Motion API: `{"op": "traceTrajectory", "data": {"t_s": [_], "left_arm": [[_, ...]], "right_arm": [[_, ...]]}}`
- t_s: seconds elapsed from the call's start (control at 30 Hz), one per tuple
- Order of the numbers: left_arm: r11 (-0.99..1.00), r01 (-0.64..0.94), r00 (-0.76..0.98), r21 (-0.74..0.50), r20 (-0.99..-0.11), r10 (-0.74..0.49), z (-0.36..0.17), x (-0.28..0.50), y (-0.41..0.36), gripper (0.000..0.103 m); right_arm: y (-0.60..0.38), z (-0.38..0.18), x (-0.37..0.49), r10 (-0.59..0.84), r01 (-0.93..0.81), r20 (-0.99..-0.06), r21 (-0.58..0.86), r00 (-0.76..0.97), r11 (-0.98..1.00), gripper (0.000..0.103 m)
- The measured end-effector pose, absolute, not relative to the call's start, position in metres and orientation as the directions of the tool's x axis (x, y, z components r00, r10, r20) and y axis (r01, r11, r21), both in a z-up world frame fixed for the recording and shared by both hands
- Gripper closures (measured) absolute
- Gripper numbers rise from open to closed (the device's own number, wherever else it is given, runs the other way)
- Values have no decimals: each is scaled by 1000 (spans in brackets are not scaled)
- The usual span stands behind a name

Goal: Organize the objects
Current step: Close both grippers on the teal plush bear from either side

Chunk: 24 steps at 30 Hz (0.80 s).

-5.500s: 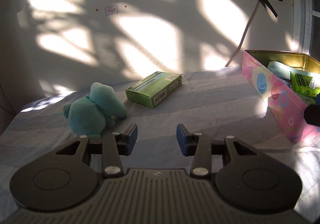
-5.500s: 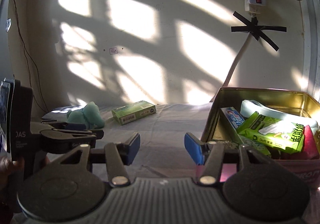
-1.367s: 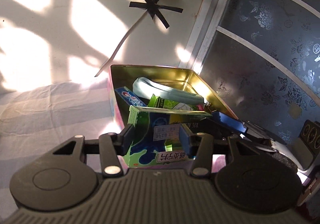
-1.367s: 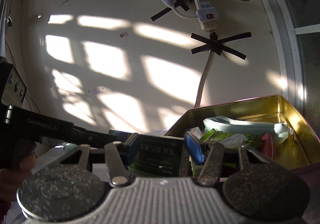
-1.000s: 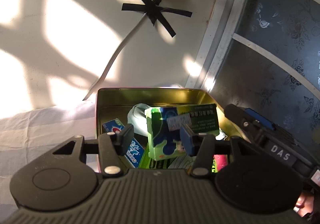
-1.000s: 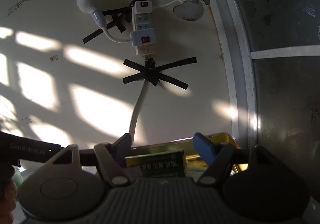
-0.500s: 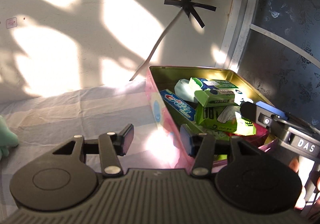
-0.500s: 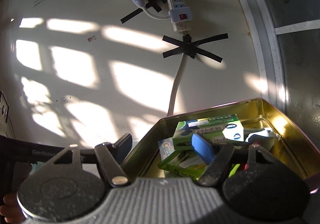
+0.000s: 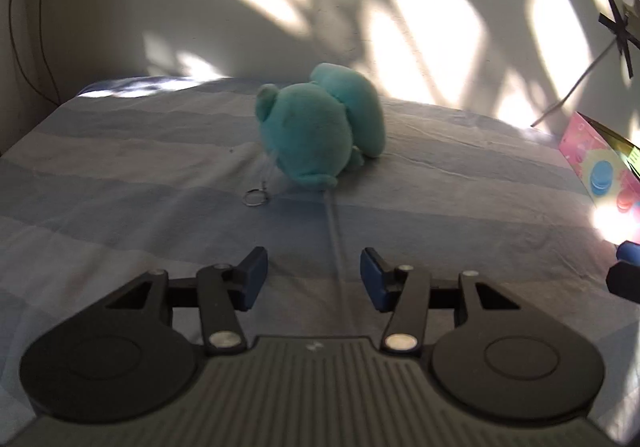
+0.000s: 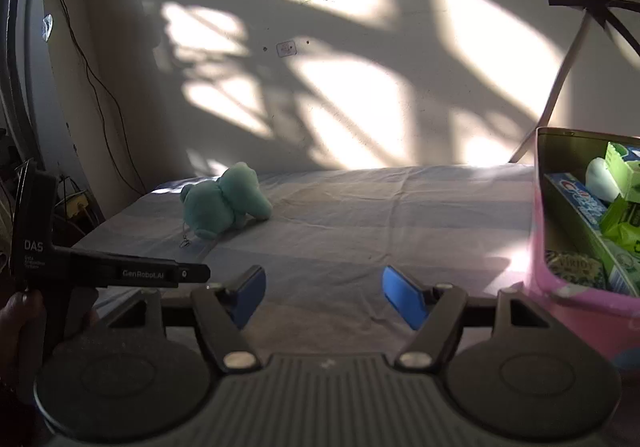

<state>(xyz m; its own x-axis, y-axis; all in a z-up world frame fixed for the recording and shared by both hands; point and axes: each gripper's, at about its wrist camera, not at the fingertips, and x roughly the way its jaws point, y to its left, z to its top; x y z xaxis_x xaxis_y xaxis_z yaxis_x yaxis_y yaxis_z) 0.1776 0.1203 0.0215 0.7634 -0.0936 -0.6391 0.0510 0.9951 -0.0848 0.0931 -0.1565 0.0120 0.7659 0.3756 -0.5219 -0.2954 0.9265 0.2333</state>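
**Both grippers empty above the striped sheet, plush toy ahead**

The left gripper (image 9: 310, 283) hangs over a blue-and-grey striped sheet (image 9: 120, 207), its blue pads apart with nothing between them. Straight ahead of it lies a teal plush toy (image 9: 320, 127) on its side, a small metal key ring (image 9: 255, 198) on the sheet just beside it. The right gripper (image 10: 322, 297) is likewise released and empty; its jaws are closing slightly. To its right stands a pink tin (image 10: 560, 307) with a gold inside, holding a toothpaste box (image 10: 576, 199) and green packets (image 10: 624, 223). The toy is well apart from the tin. Sunlight patches cover the wall (image 10: 360, 87).
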Motion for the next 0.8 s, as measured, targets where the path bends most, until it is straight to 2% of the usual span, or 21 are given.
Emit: {"op": "traceTrajectory", "data": {"t_s": [0.17,0.27,0.37,0.47,0.6,0.63,0.67,0.7,0.8], "left_arm": [[974,-125,806,-187,-592,-10,22,183,169,50],[971,-175,815,-162,-577,51,26,181,171,49],[964,-204,812,-172,-579,69,26,183,178,49],[962,-196,803,-193,-595,44,22,186,182,49],[961,-185,803,-204,-595,28,21,183,184,49],[959,-185,803,-214,-596,22,21,183,186,49],[956,-186,803,-225,-596,16,21,183,187,49],[954,-186,803,-236,-596,9,21,183,189,49],[945,-177,805,-274,-593,-21,21,180,191,49]], "right_arm": [[-102,17,140,443,-339,-562,286,698,896,35],[-64,24,177,444,-333,-564,294,696,896,35],[-24,35,211,411,-331,-555,244,723,912,35],[21,45,242,336,-330,-554,113,762,937,32],[54,36,280,232,-298,-622,-2,748,955,32],[54,32,284,210,-290,-628,-26,749,957,32],[51,30,283,208,-294,-630,-33,748,955,41],[44,29,278,213,-298,-629,-32,748,954,47],[10,32,241,269,-332,-594,3,759,943,47]]}}
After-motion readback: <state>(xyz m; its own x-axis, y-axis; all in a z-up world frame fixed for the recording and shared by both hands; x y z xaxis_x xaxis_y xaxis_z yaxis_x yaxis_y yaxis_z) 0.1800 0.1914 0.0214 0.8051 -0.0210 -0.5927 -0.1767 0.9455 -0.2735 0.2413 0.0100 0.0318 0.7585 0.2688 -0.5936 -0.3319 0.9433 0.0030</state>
